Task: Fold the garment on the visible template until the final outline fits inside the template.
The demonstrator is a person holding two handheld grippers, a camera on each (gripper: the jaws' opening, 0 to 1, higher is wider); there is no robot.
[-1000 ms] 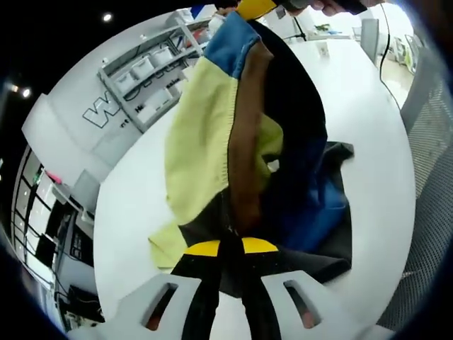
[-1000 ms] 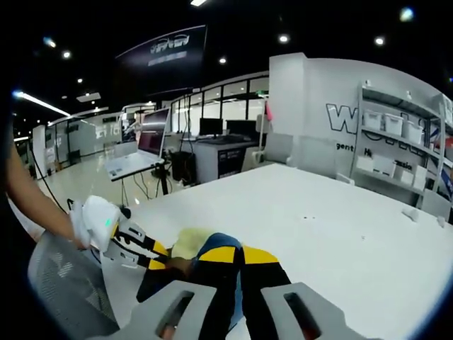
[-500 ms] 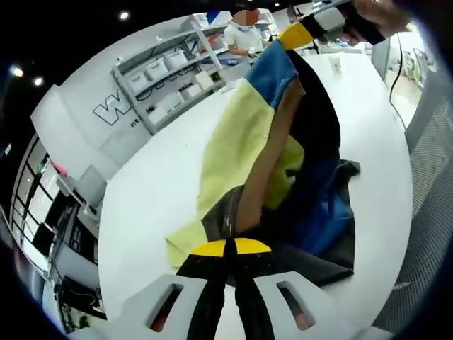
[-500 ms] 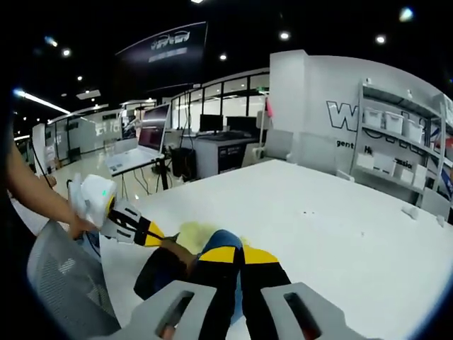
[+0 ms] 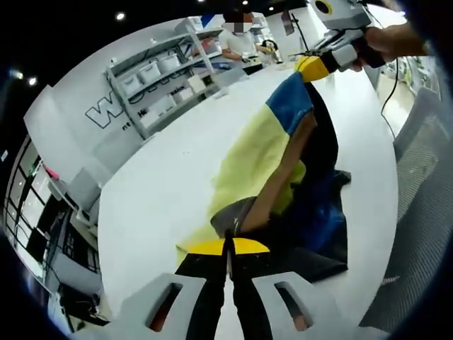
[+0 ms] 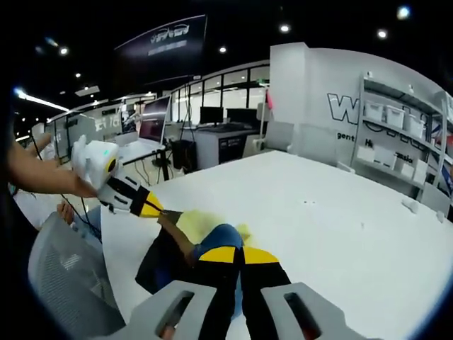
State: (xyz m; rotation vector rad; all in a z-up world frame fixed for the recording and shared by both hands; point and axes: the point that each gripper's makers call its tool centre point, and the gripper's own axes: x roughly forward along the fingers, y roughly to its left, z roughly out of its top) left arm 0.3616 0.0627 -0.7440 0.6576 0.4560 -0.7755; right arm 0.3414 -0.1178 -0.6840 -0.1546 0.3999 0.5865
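Note:
A garment (image 5: 260, 150) in yellow, blue, brown and black is lifted off the white table (image 5: 159, 180) and stretched between both grippers. My left gripper (image 5: 228, 248) is shut on its lower edge. My right gripper (image 5: 312, 69), held by a hand, pinches the blue corner at the upper right. In the right gripper view, my right gripper (image 6: 230, 255) is shut on the blue cloth (image 6: 216, 238). The left gripper (image 6: 149, 207) grips a brown edge to the left of it. The dark lower part of the garment (image 6: 157, 263) rests on the table (image 6: 325, 219).
A grey mesh chair (image 6: 62, 283) stands at the table's near edge, also seen as mesh (image 5: 421, 205) on the right. White shelves with bins (image 5: 152, 74) line the wall. A person (image 5: 241, 39) stands behind the table. Desks with monitors (image 6: 212, 131) lie beyond it.
The two grippers have drawn apart, and the garment between them has stretched out longer and straighter. The right gripper has risen and moved away from the left one.

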